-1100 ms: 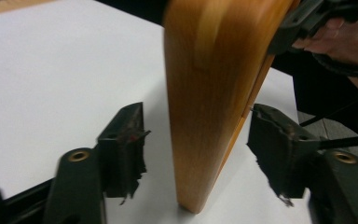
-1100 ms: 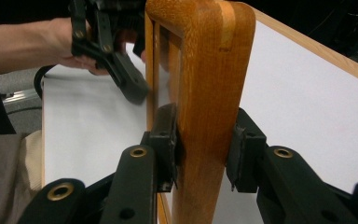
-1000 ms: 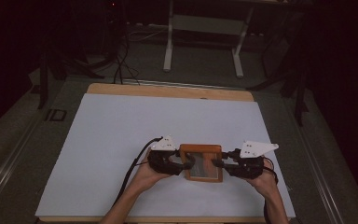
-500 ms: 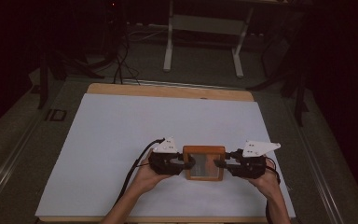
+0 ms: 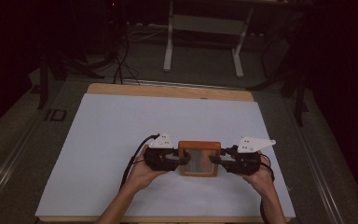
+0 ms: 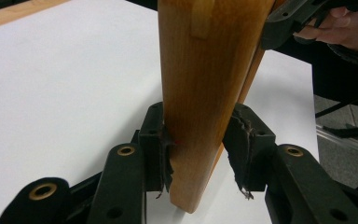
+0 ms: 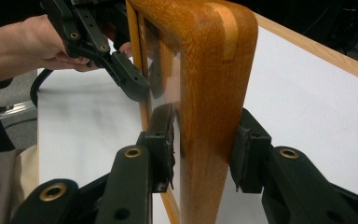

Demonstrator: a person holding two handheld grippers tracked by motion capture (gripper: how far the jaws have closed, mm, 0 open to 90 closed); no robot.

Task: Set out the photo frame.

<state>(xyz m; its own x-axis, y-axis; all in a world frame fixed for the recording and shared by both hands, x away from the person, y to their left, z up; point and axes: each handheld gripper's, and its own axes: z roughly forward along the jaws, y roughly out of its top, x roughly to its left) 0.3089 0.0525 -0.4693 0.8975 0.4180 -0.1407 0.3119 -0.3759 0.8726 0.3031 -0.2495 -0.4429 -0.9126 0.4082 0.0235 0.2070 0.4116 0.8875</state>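
Setting: lab or recording workspace — dim room, lit mainly over the work area. Surface (image 5: 121, 140): wooden-edged top under a plain white sheet, bare but for what the tools (image 5: 184, 160) hold. Beyond the tools, past the far edge: grey carpeted floor (image 5: 205, 70), white metal legs of a desk frame (image 5: 170, 42), loose black cables (image 5: 121, 65) trailing across the floor — dark stands (image 5: 300, 93) to the tools' right.

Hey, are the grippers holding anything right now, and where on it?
Yes: both hold the orange-brown wooden picture frame. The left gripper clamps its left side rail, the right gripper its right side rail.
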